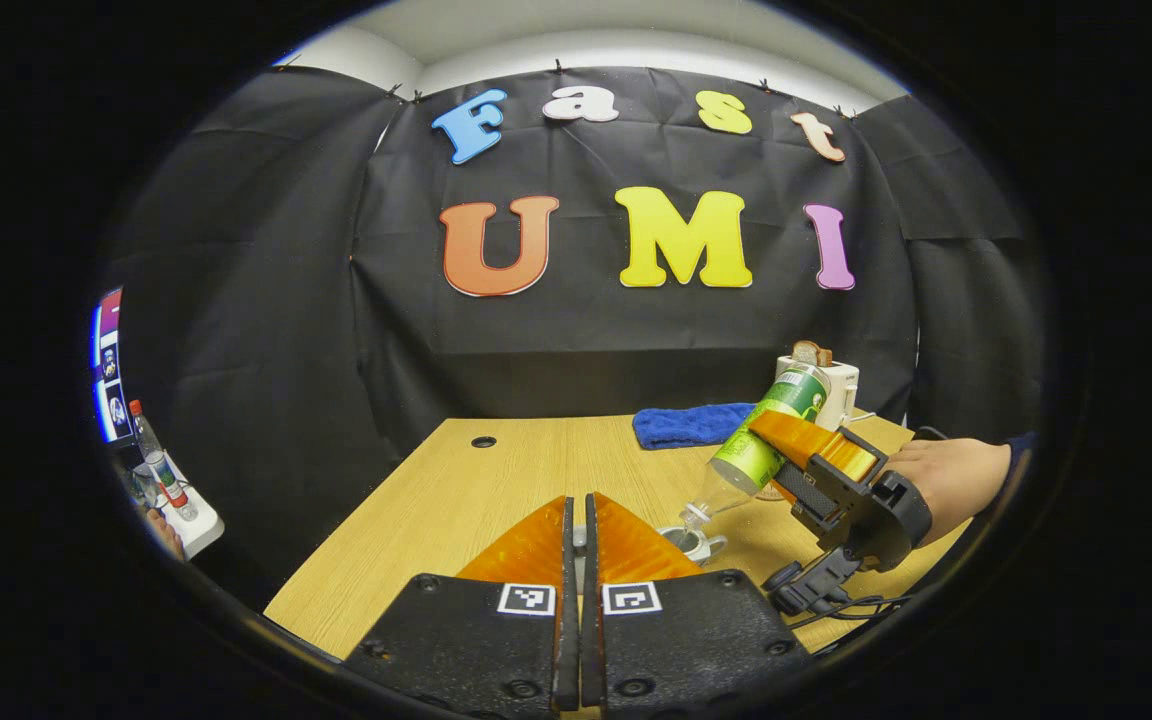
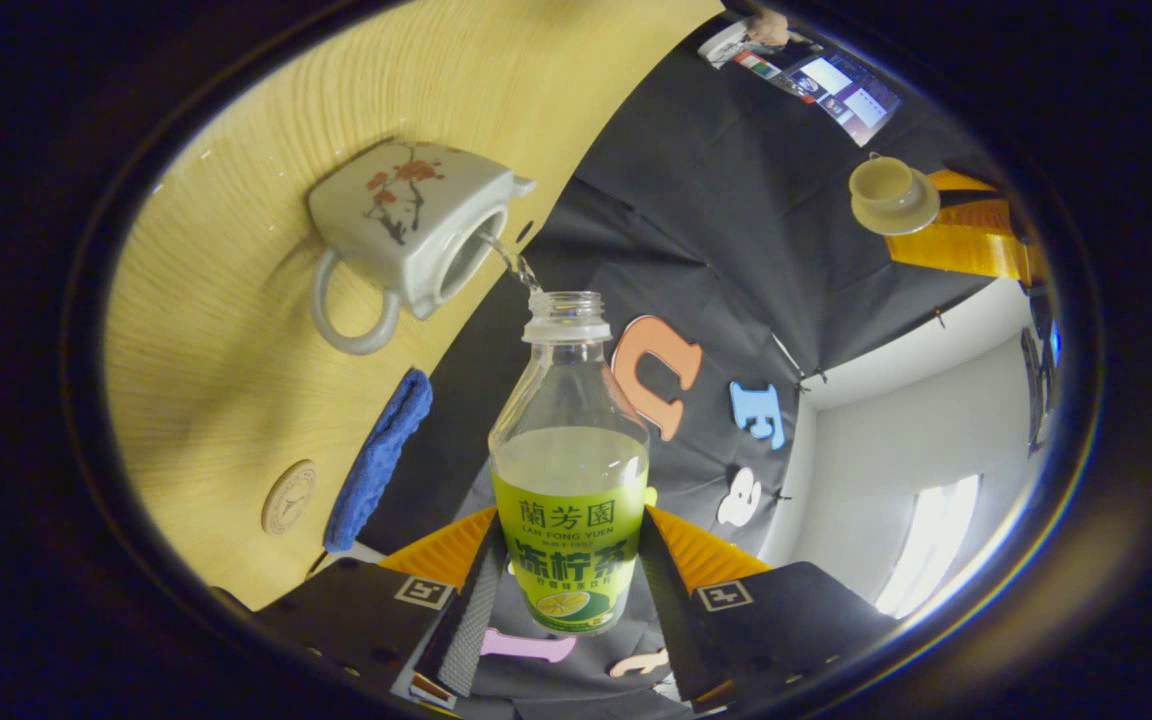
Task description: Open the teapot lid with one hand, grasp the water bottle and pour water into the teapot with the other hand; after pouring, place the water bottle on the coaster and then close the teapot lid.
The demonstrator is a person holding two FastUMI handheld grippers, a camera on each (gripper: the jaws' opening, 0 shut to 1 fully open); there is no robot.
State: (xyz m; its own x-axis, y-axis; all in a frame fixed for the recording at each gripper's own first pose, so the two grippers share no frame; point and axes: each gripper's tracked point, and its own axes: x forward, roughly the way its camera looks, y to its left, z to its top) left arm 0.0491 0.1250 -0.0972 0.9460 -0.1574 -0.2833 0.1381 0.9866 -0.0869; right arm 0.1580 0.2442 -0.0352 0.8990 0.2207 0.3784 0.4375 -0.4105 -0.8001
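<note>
Closest to the lens in the left gripper view, the left tongs (image 1: 580,530) stand with their two fingers pressed almost together, only a thin slit between them; in the right gripper view the same tongs (image 2: 921,225) show farther off holding the teapot lid (image 2: 893,194), raised well clear of the pot. Beyond their tips in the left view, the open rim of the white teapot (image 1: 693,541) peeks out on the wooden surface (image 1: 496,490).

Right tongs (image 1: 786,440), held by a hand (image 1: 946,480), are clamped on the water bottle (image 1: 761,440) (both fingers pressing its green-labelled body), which is tipped steeply with its neck down toward the teapot's mouth. In the right gripper view the right tongs (image 2: 571,560) grip the bottle (image 2: 571,470) on either side of the label, the cap is off, and a thin stream of water runs from its mouth into the opening of the teapot (image 2: 406,235), a squarish white pot with a painted branch and a loop handle.

Near the surface's far edge lies a folded blue cloth (image 1: 691,424), and a round coaster (image 2: 288,497) lies just beside that cloth (image 2: 376,460). Behind the bottle in the left view stands a white appliance (image 1: 836,385).
</note>
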